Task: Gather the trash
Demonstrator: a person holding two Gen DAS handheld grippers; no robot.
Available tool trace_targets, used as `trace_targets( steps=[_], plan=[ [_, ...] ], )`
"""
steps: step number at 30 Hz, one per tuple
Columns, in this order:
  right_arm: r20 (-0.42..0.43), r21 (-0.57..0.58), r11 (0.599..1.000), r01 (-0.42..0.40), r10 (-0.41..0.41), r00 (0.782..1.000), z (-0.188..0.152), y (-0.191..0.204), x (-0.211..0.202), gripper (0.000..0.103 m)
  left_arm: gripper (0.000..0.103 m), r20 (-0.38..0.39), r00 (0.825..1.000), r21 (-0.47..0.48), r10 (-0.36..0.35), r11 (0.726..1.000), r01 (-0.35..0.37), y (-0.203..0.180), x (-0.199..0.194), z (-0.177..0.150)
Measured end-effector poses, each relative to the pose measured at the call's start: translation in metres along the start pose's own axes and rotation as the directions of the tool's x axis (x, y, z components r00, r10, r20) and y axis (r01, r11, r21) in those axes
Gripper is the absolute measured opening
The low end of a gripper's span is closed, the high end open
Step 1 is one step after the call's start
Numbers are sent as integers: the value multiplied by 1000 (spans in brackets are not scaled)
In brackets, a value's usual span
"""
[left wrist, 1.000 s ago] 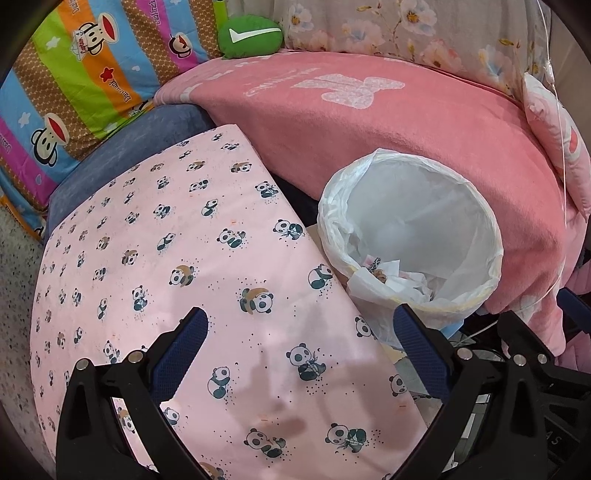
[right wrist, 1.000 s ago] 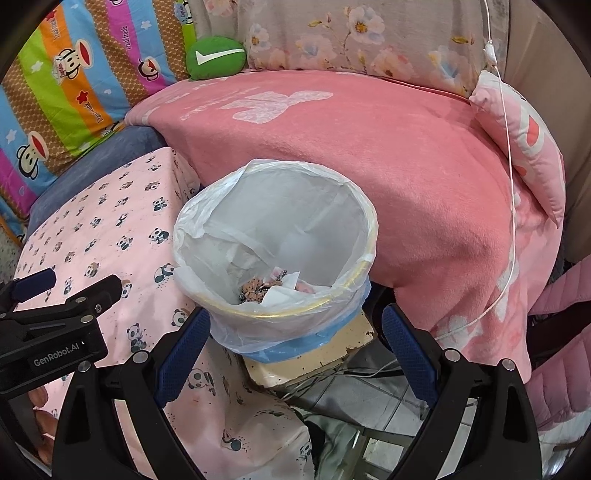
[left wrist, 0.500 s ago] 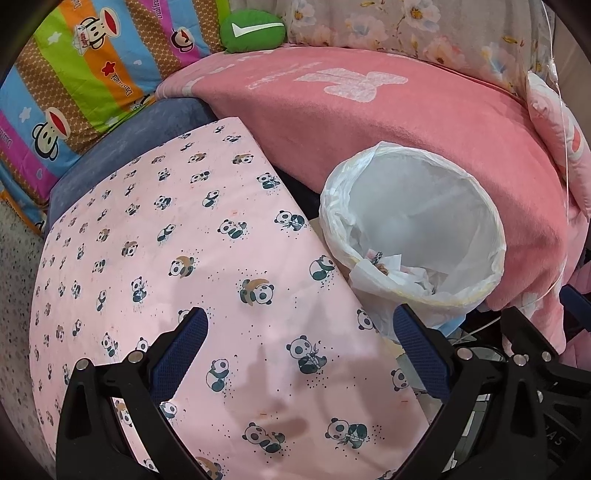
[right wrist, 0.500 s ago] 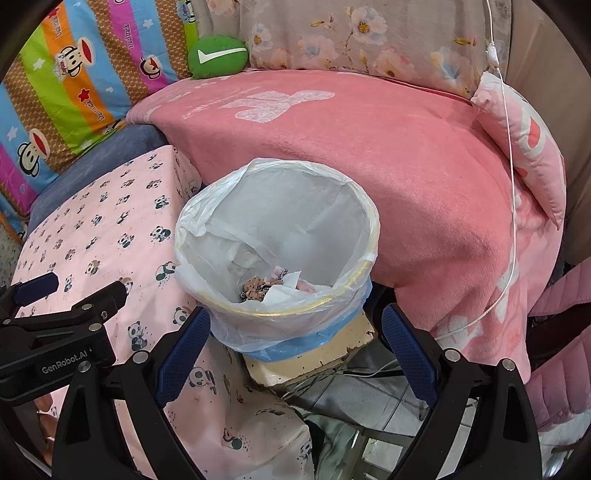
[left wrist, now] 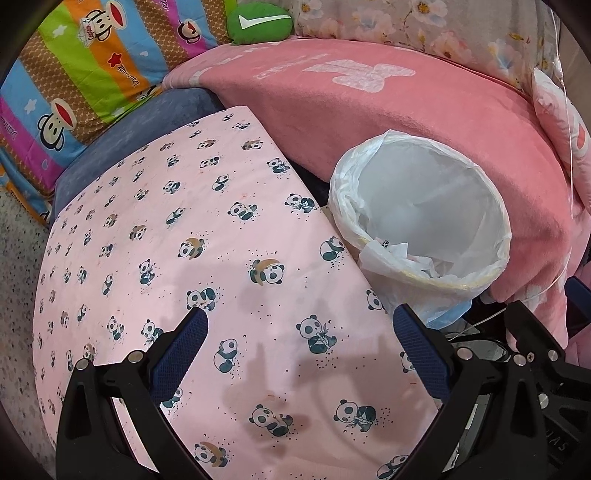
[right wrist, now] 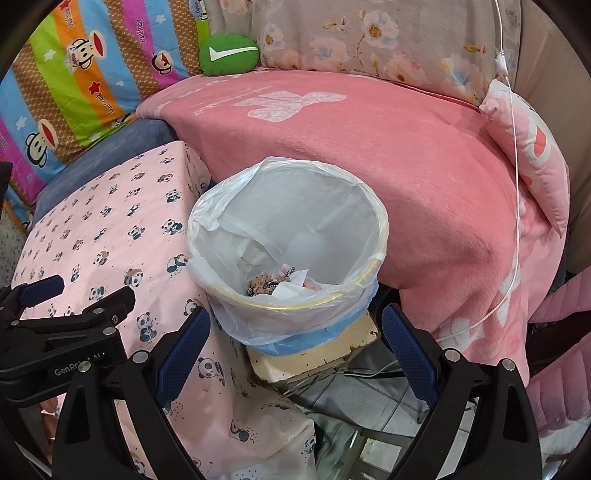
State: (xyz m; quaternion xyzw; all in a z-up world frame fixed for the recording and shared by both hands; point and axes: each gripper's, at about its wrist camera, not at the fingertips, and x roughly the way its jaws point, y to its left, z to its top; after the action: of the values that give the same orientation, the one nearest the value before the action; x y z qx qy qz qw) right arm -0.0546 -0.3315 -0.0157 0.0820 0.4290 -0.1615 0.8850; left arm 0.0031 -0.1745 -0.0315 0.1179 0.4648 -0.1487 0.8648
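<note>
A trash bin lined with a white plastic bag (left wrist: 436,206) (right wrist: 295,206) stands between a panda-print surface and a pink blanket. Crumpled paper and brown scraps (right wrist: 280,284) lie at its bottom. My left gripper (left wrist: 299,328) is open and empty above the pink panda-print cloth (left wrist: 177,236), left of the bin. My right gripper (right wrist: 295,332) is open and empty, just in front of the bin. The left gripper's black body shows in the right wrist view (right wrist: 62,347).
A pink blanket (right wrist: 388,147) covers the bed behind the bin. A striped cartoon quilt (left wrist: 81,62), a green cushion (right wrist: 229,53) and a floral pillow (right wrist: 369,33) lie at the back. A white cable (right wrist: 515,184) hangs at the right. The bin rests on a cream block (right wrist: 317,354) over tiled floor.
The left gripper has drawn slightly back and up over the panda cloth; the bin sits a little lower in its view. The right gripper has barely moved. Both stay open.
</note>
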Motion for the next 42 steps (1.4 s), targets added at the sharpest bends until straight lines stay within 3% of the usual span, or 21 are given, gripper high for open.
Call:
trace_targets(
  steps=[17,42],
  plan=[
    [14,-27,1000,-5,5,1000,0,9,-9,92,96,-19,1000,-15,5,1000,-6,10,-6,-8],
    [14,-40,999,-6,6,1000,17,5,-6,92,96,20,1000,-27,-3,1000,3,13,-12,14]
  ],
)
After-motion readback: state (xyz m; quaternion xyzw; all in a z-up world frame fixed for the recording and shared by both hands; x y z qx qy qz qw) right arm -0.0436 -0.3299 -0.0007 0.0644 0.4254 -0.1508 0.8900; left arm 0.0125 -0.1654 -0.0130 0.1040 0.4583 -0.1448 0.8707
